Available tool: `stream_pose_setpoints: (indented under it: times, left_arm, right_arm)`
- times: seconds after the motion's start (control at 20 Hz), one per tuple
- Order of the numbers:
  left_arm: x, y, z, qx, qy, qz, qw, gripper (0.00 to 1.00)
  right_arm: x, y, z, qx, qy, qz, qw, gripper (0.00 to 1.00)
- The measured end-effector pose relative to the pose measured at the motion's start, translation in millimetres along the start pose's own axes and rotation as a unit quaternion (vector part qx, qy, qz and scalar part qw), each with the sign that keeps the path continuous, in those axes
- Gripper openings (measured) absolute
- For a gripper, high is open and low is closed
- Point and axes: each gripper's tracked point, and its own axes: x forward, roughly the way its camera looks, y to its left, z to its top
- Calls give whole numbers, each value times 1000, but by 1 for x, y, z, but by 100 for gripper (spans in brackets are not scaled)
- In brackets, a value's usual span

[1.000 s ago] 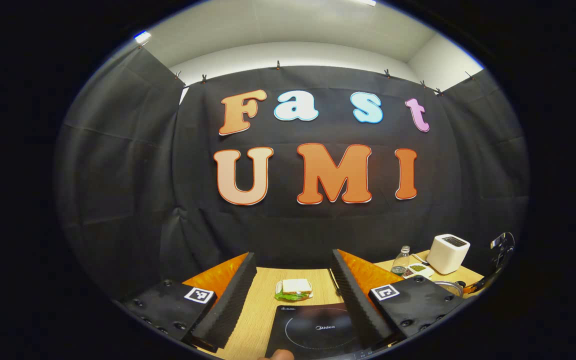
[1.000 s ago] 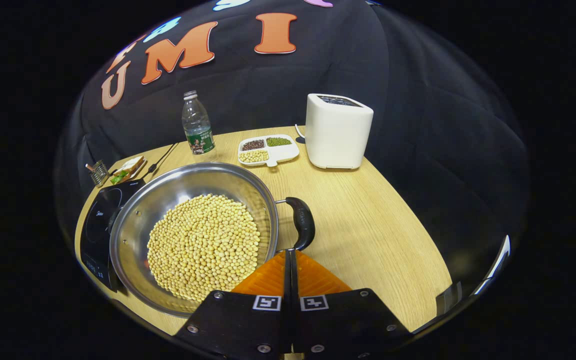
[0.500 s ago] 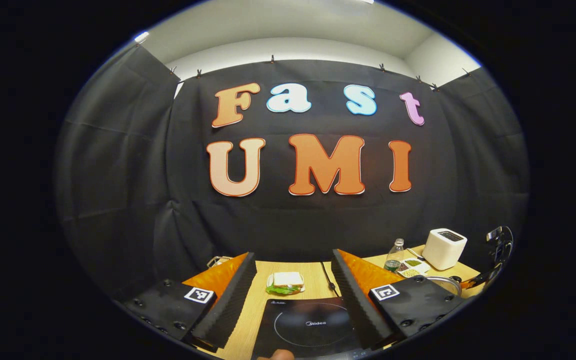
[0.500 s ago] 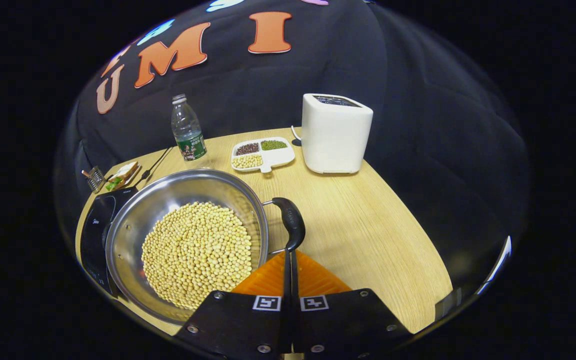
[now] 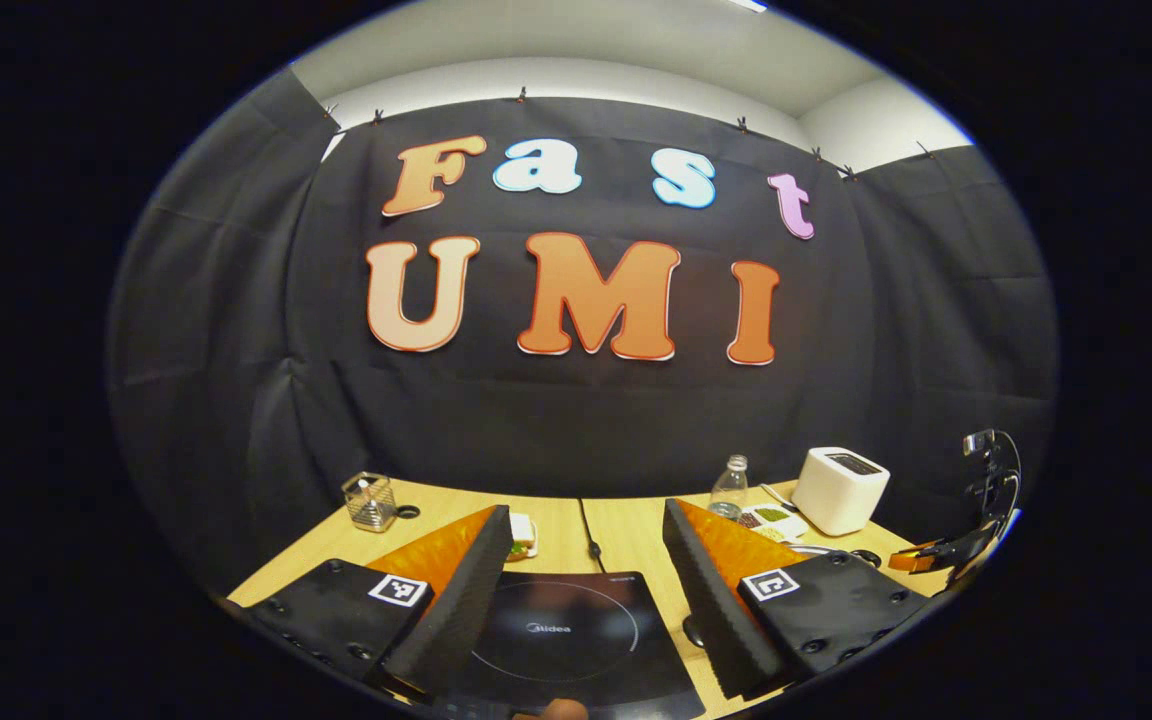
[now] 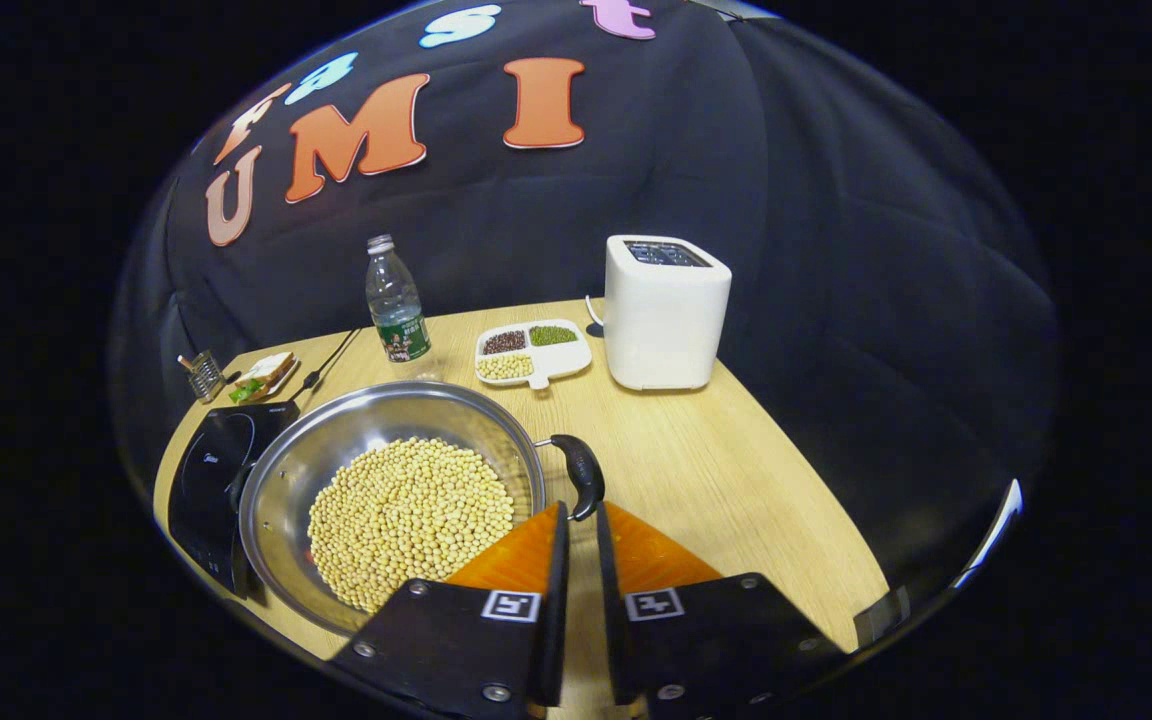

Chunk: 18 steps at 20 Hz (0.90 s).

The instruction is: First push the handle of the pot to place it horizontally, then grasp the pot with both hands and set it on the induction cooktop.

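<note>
A steel pot (image 6: pixel 376 430) full of pale beans sits on the wooden table (image 6: pixel 736 480), its left edge over the black induction cooktop (image 6: pixel 206 480). The pot's black right handle (image 6: pixel 581 468) curves down to just in front of my right gripper (image 6: pixel 581 512). That gripper's fingers stand a narrow gap apart, with bare table showing between them. In the left gripper view, my left gripper (image 5: pixel 586 507) hangs wide open over the cooktop (image 5: pixel 556 635), holding nothing. The pot's rim (image 5: pixel 808 548) peeks out behind its right finger, and the right gripper (image 5: pixel 931 553) shows farther right.
A white toaster (image 6: pixel 666 310), a divided dish of beans (image 6: pixel 533 350) and a water bottle (image 6: pixel 396 300) stand behind the pot. A sandwich on a plate (image 6: pixel 261 375) and a small wire holder (image 6: pixel 203 372) sit at the far left. A cable (image 5: pixel 586 525) runs back from the cooktop.
The right gripper's fingers, shut before, have parted slightly, and it has drawn back from the handle. The left gripper has moved so that the cooktop lies between its fingers.
</note>
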Motion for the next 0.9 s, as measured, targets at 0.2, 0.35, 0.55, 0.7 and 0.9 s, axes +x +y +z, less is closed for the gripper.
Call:
stream_pose_setpoints:
  times: [0.2,0.35,0.55,0.7,0.9]
  left_arm:
    - [7,-29,-41,-18,34,-26,999,99]
    - [14,-54,-76,-17,68,-47,996,96]
    - [25,-89,-126,-12,127,-74,989,96]
    - [32,-110,-163,-19,173,-86,981,96]
    - [41,-121,-202,-30,223,-86,971,97]
  right_arm:
    - [3,7,5,2,-8,8,1000,58]
    - [15,10,4,3,-2,9,1000,74]
    - [31,11,-1,8,12,9,1000,81]
    - [42,11,-4,9,18,8,1000,81]
    - [54,15,-10,10,32,12,999,81]
